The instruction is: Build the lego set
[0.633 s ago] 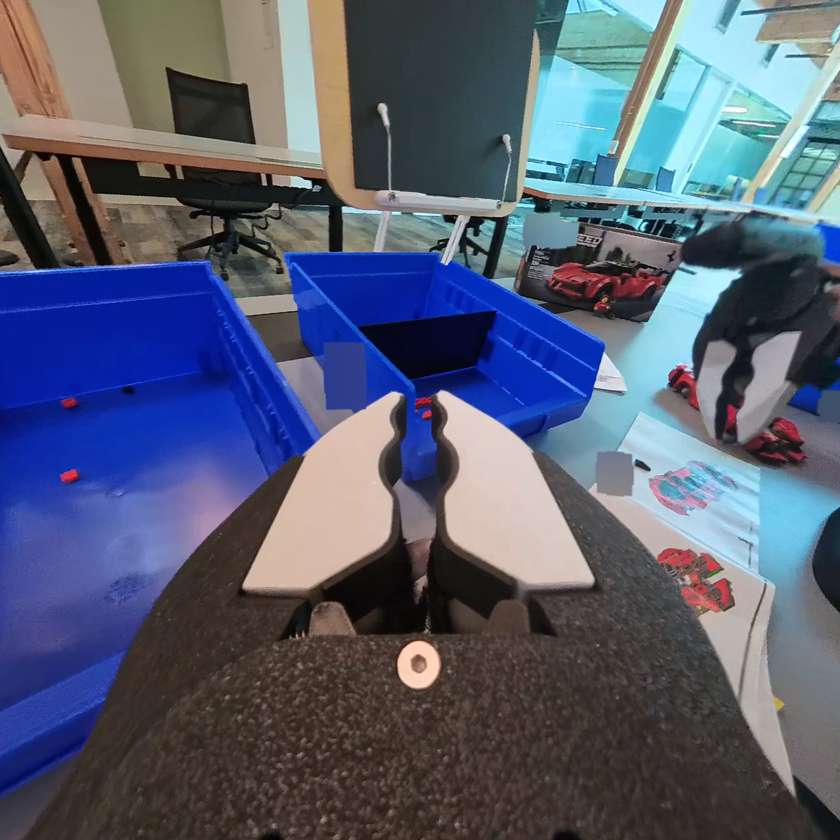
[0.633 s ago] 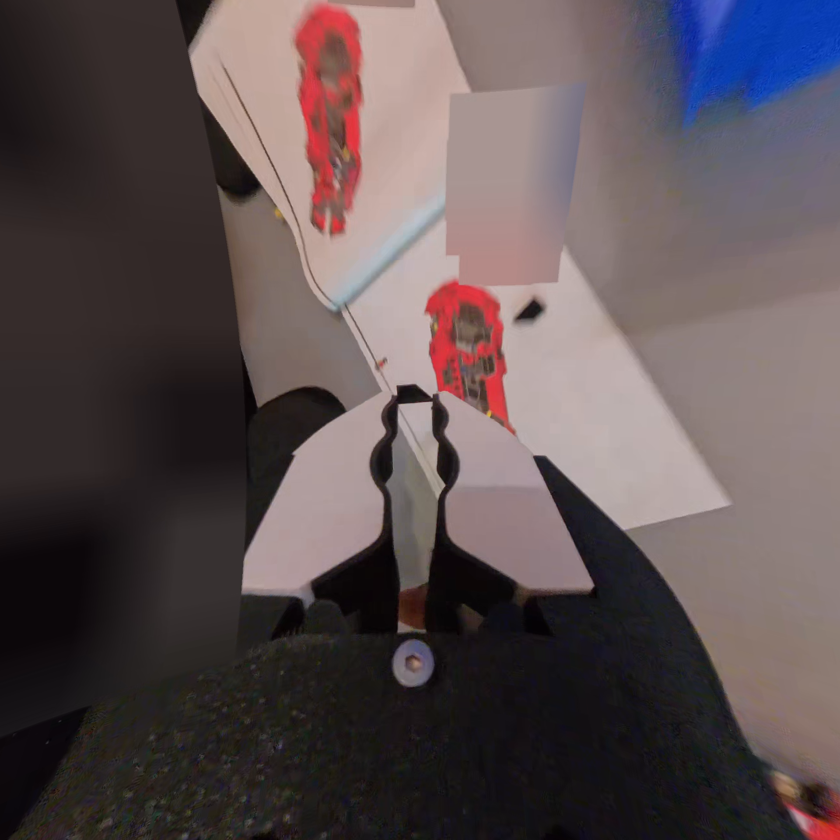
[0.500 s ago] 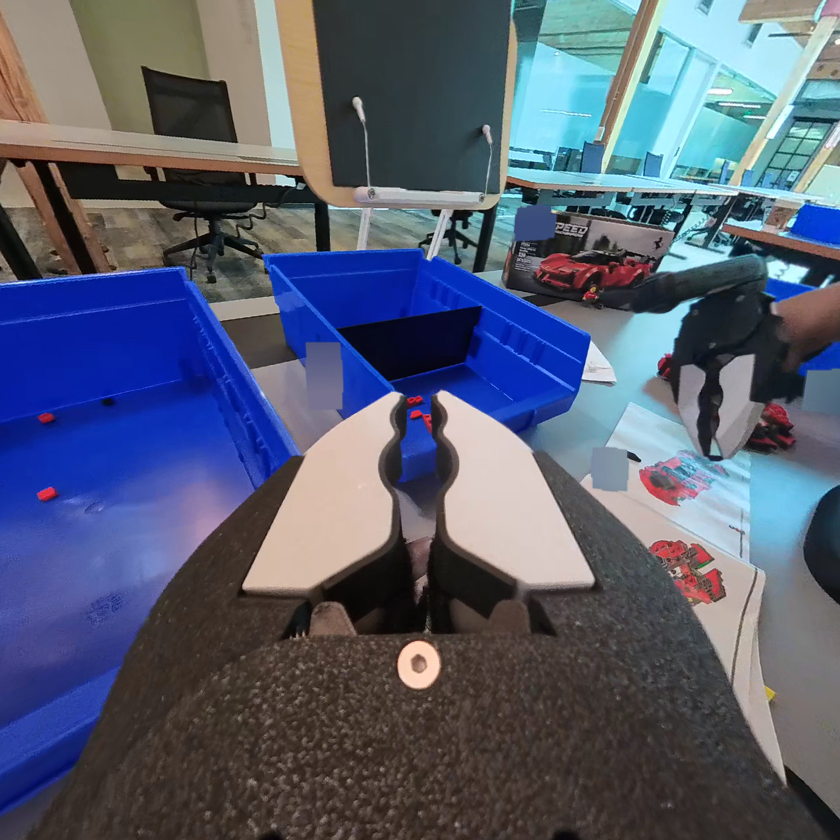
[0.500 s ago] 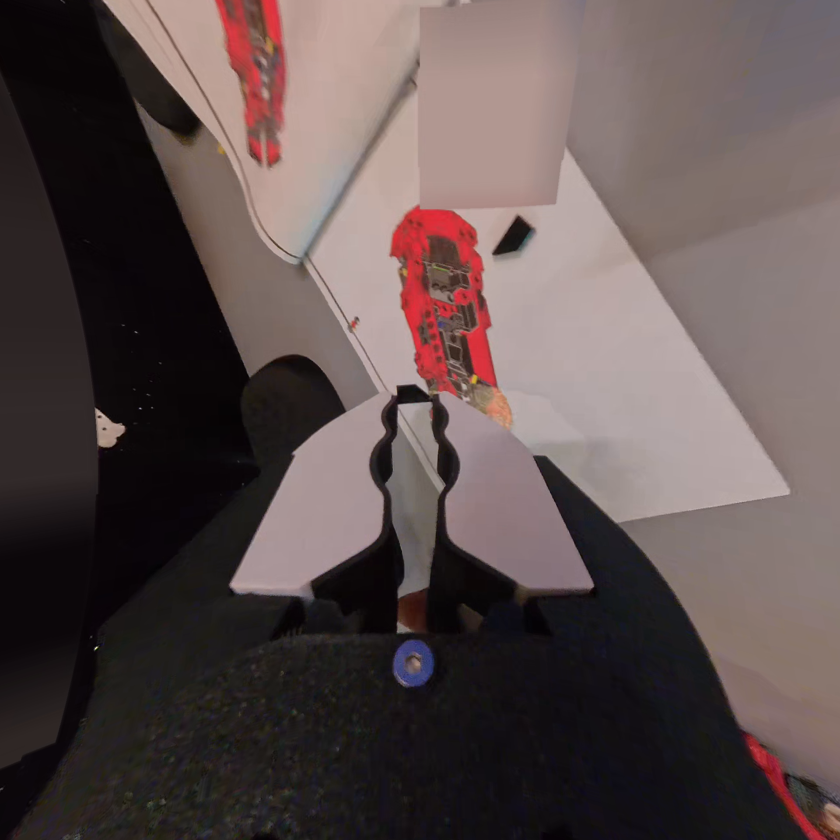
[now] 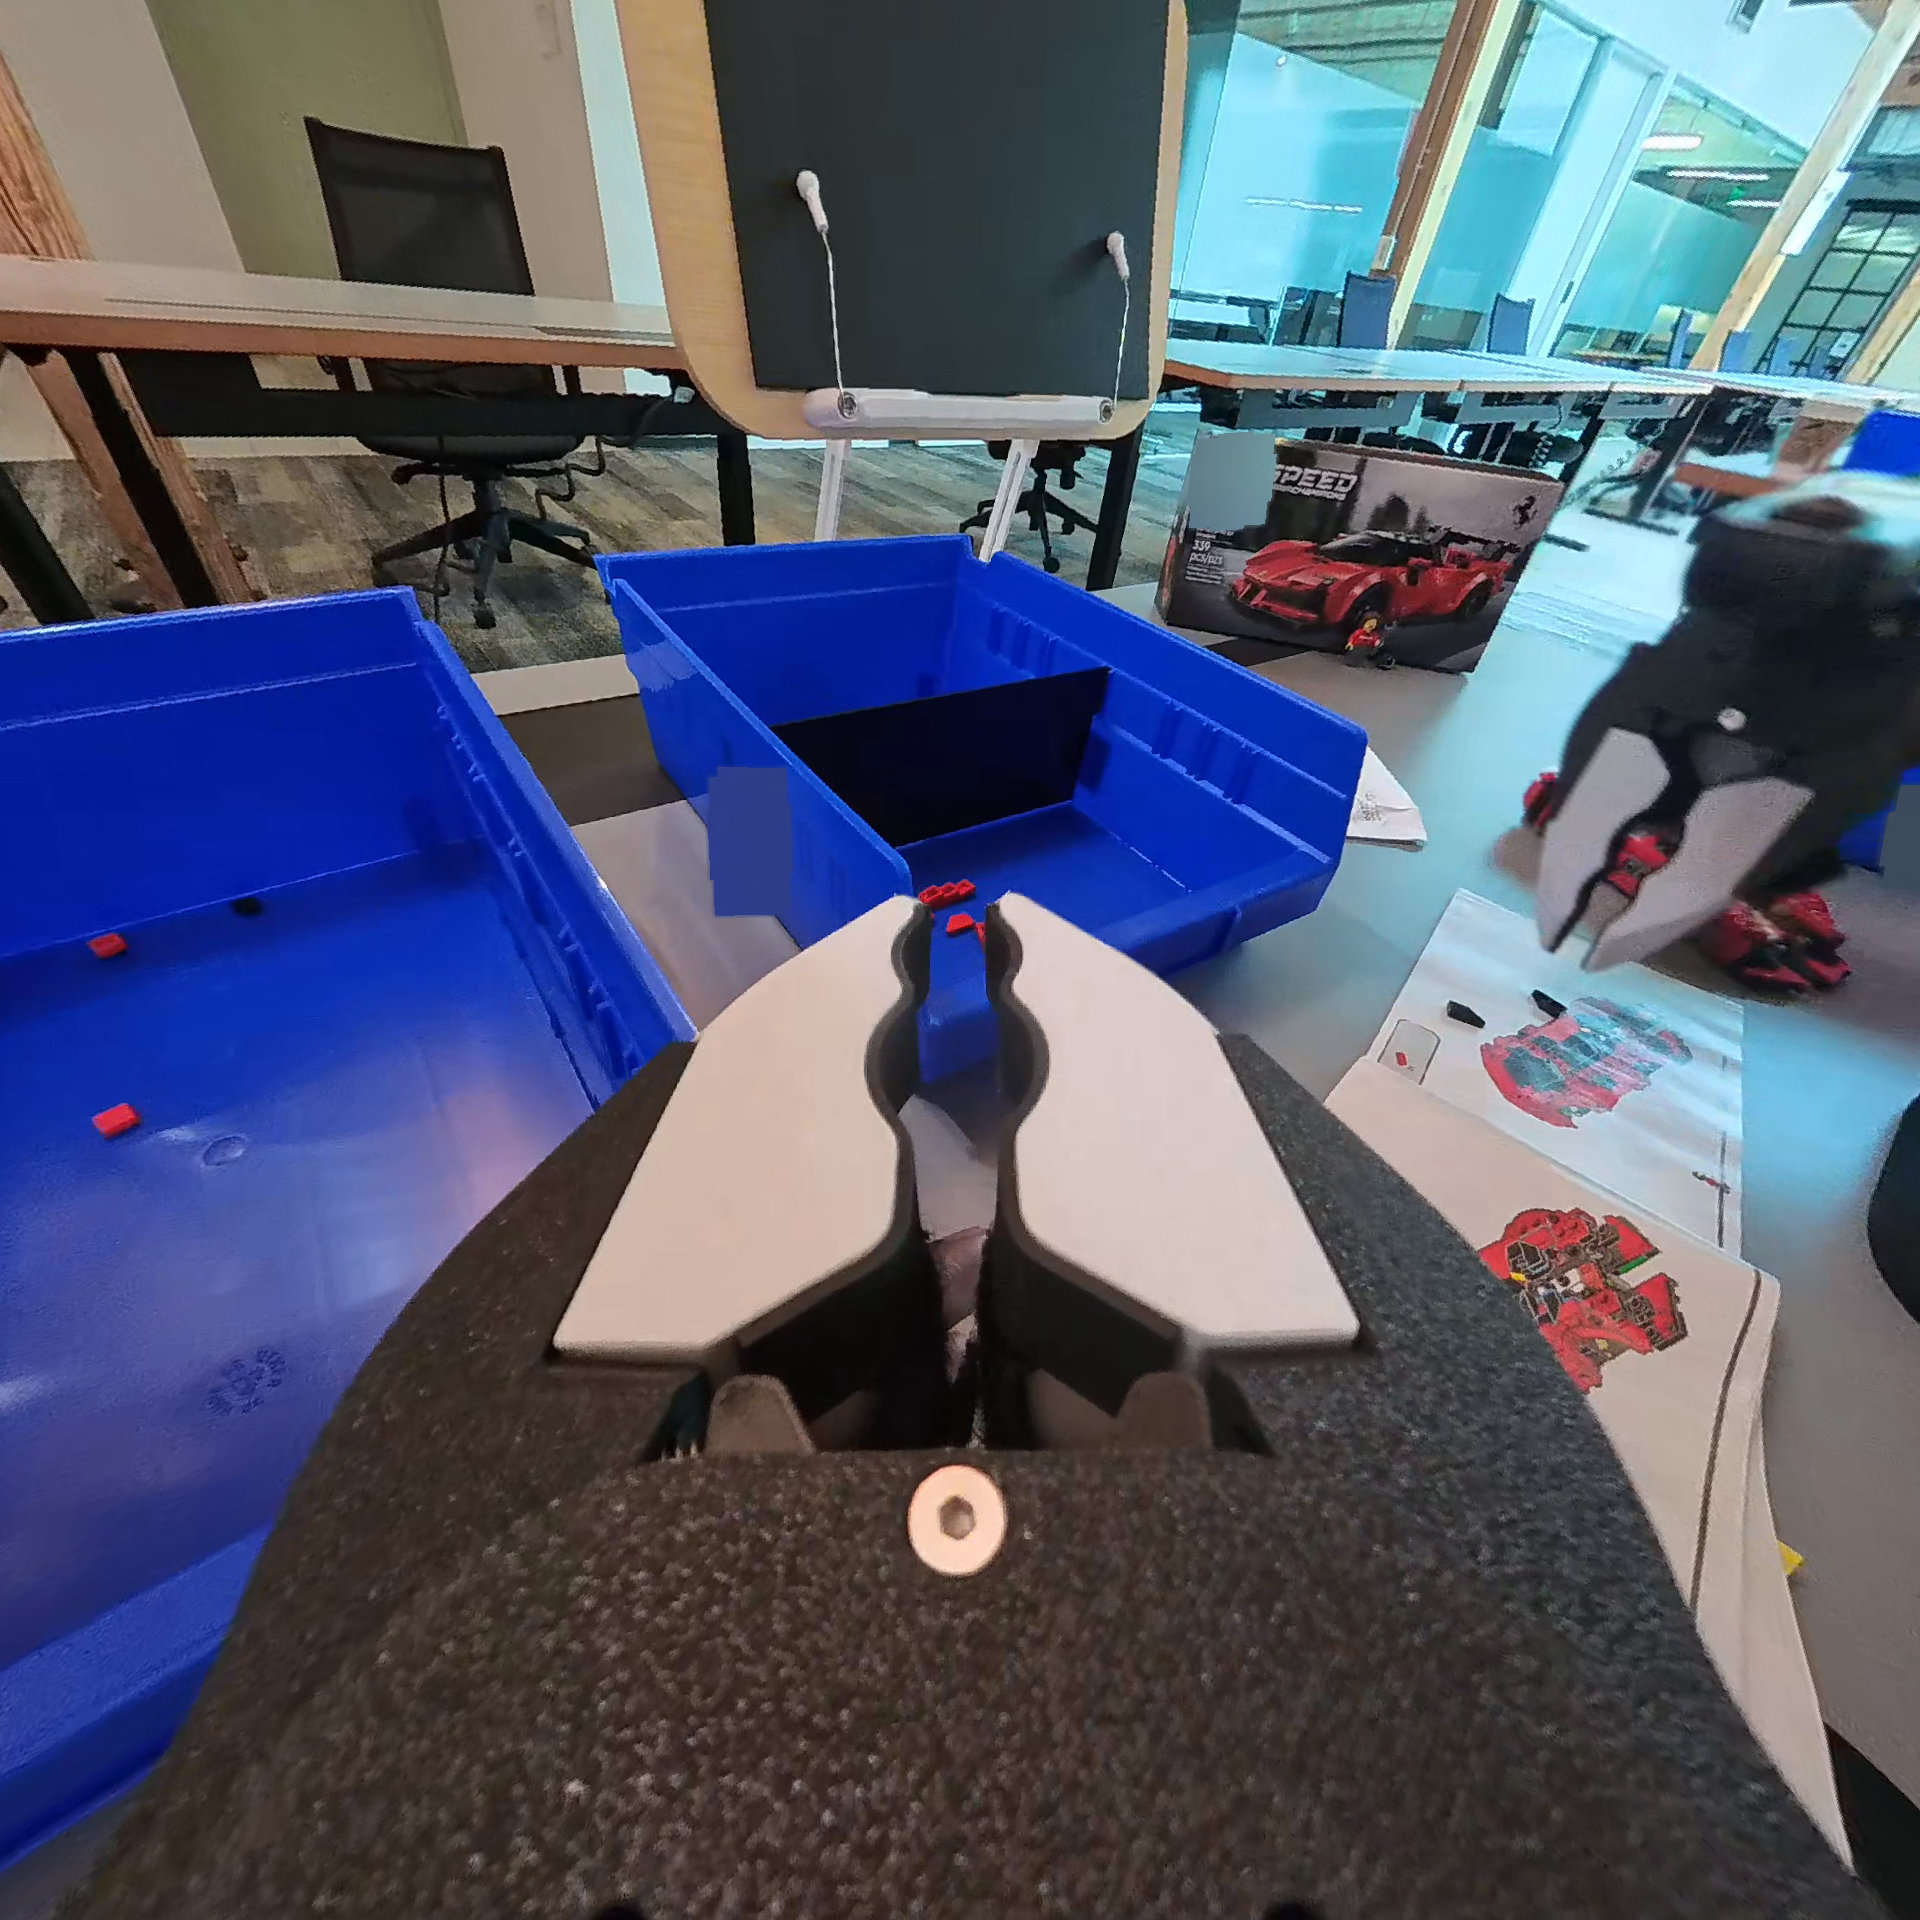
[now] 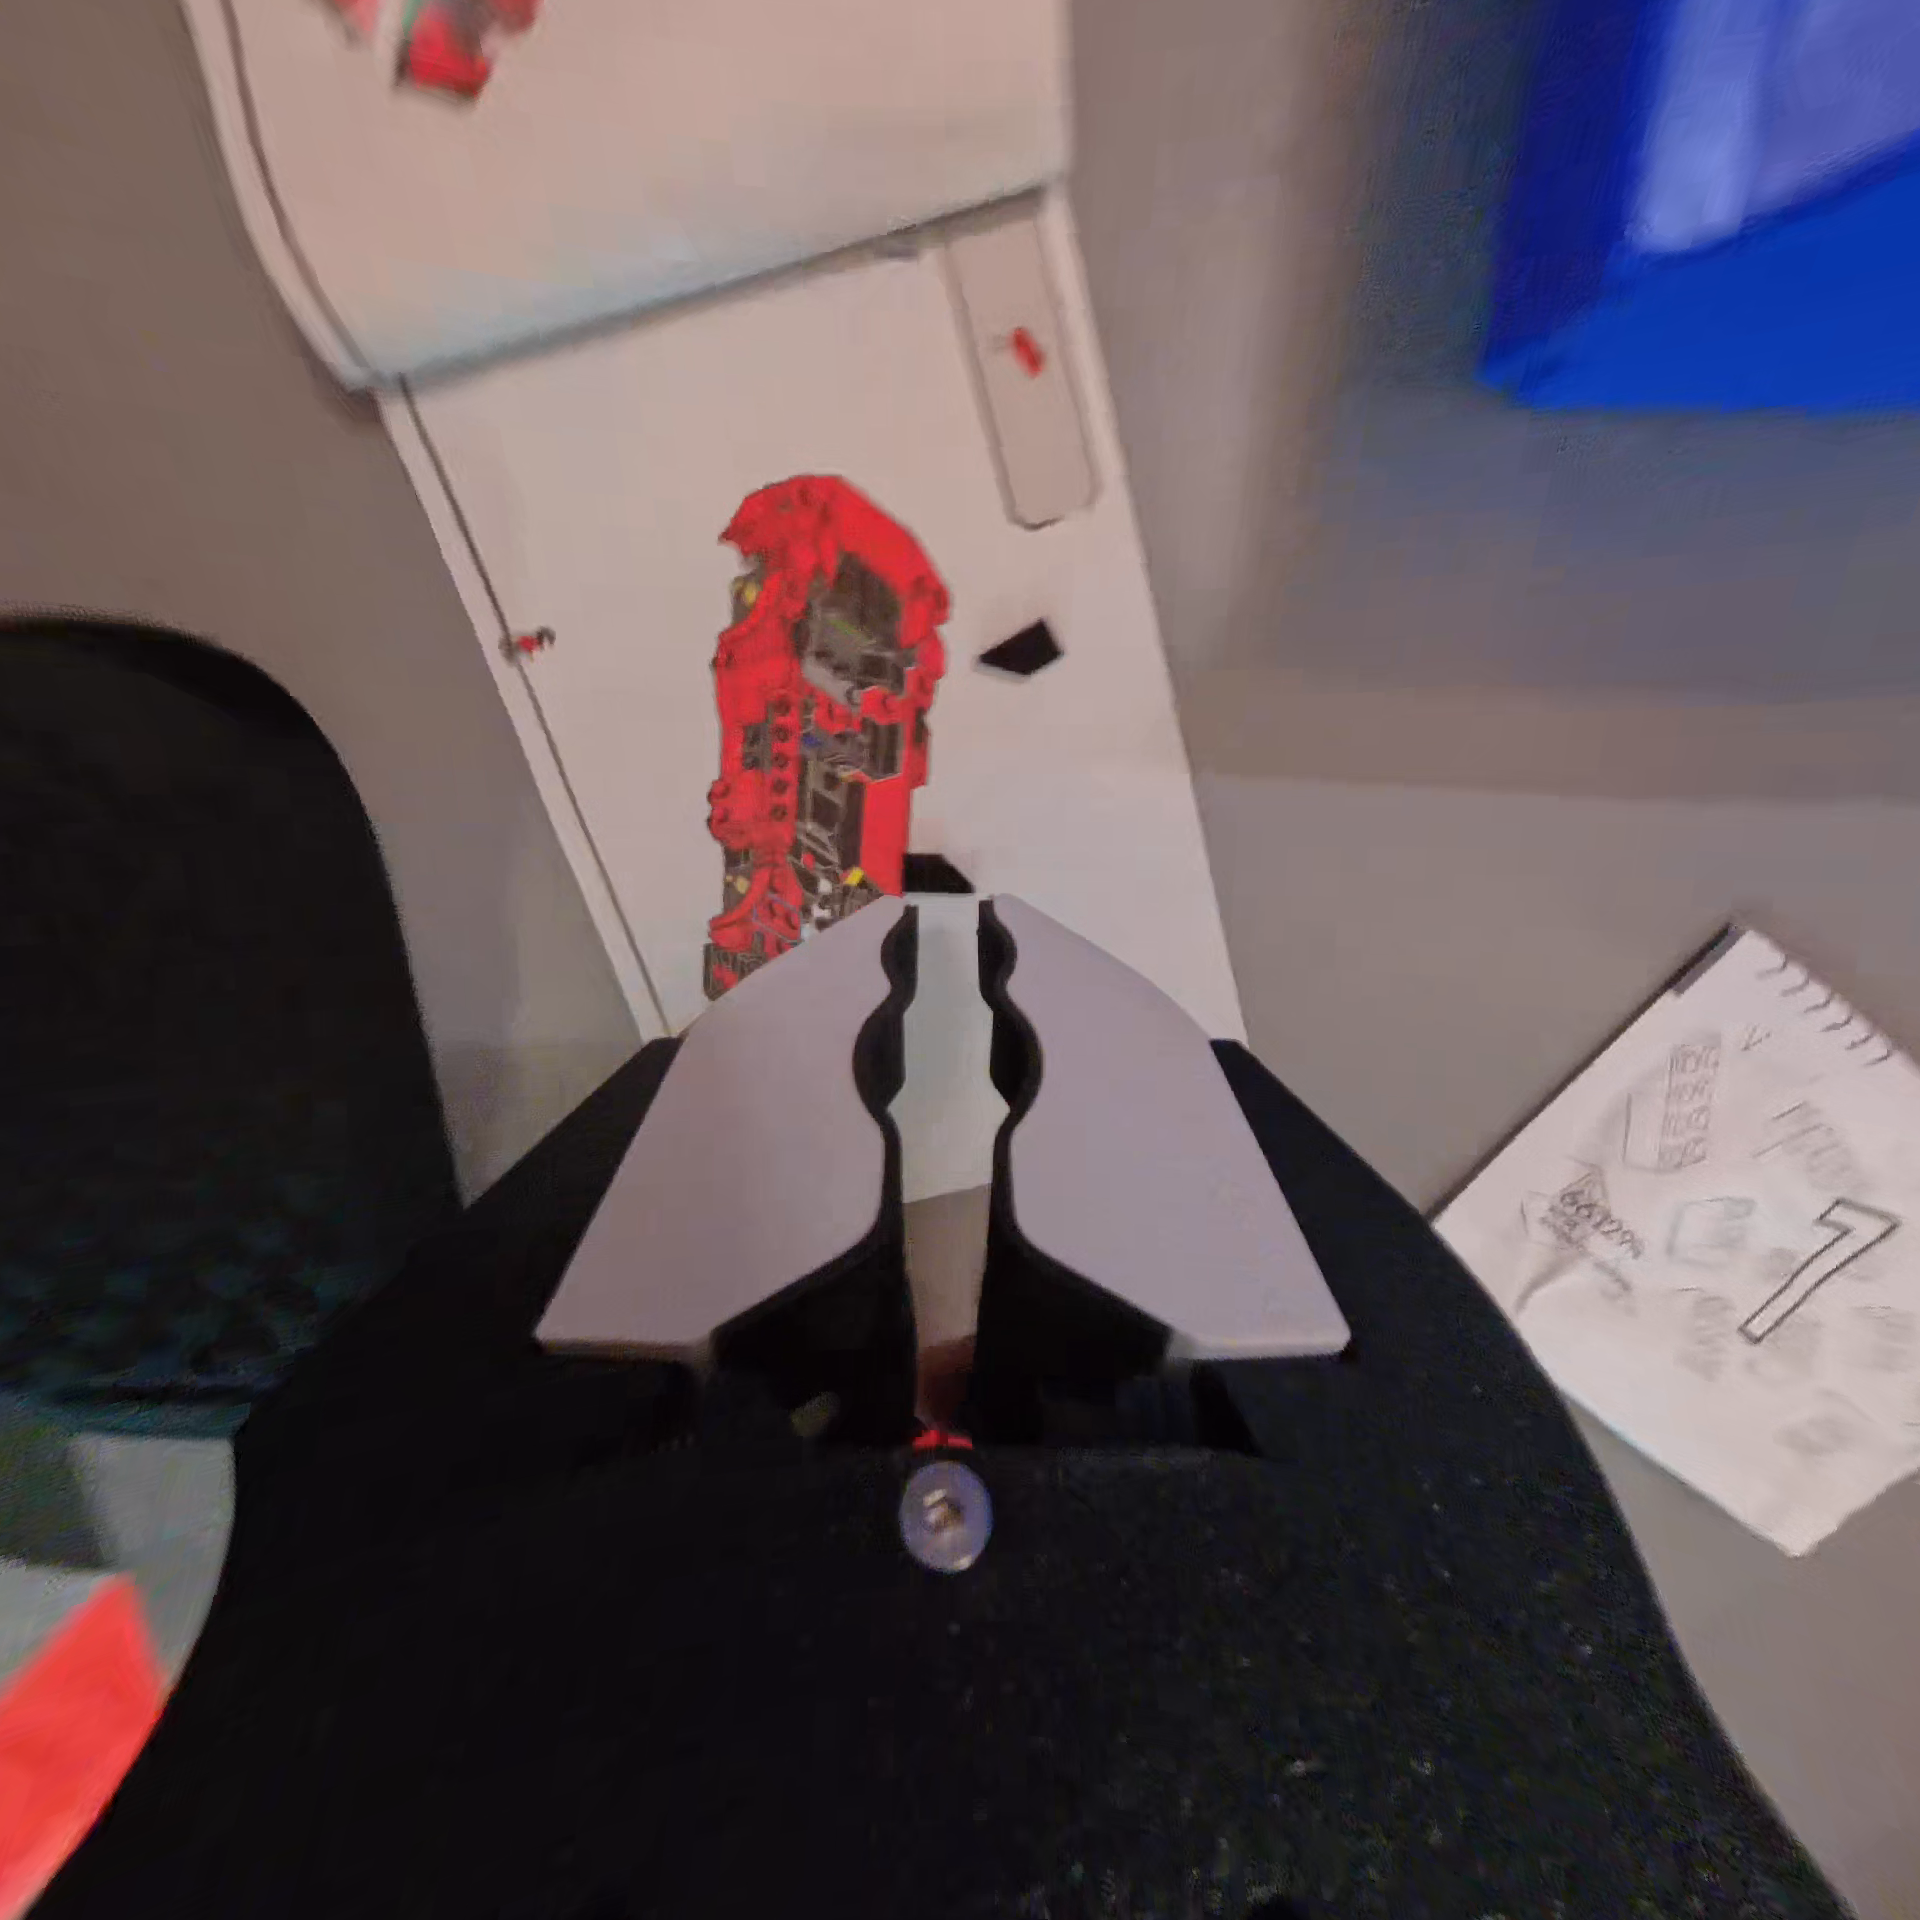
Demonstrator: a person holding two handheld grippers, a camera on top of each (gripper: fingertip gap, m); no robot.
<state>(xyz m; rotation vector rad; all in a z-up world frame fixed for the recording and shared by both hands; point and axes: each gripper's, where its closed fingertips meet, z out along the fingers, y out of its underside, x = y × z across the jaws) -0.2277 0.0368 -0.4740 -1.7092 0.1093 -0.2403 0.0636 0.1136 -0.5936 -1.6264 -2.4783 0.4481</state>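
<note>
1. Left gripper (image 5: 954, 914), seen from its own wrist camera, hovers above the grey table (image 5: 1455, 727) with its grey fingers (image 5: 790, 1122) drawn close, a narrow gap between the tips and nothing held.
2. Just beyond its tips sits a small blue parts bin (image 5: 1226, 821) with a black divider (image 5: 935, 758); a few red Lego pieces (image 5: 948, 891) lie at the bin's near end.
3. To the left, a larger blue bin (image 5: 499, 831) holds scattered red plates (image 5: 114, 1118) and one black piece (image 5: 245, 906).
4. At the right of this view, the right gripper (image 5: 1579, 945) points down over the open instruction booklet (image 5: 1662, 1122), fingers slightly parted. Behind it rests the partly built red car (image 5: 1777, 935), and farther back the set's box (image 5: 1351, 561).
5. From the right wrist camera, the right gripper (image 6: 943, 906) hangs over the booklet (image 6: 1039, 810), its tips a narrow slot apart and holding nothing.
6. A small black wedge piece (image 6: 1020, 649) lies on the page beside the printed red car; a second black piece (image 6: 930, 873) shows just past the fingertips. A crumpled paper bag (image 6: 1714, 1247) lies to the right.
7. Judged step: fetching a black piece off the booklet for the car.
8. The next move likely calls for widening the fingers, lowering squarely over that tiny piece, and closing gently so it does not skid across the paper.
</note>
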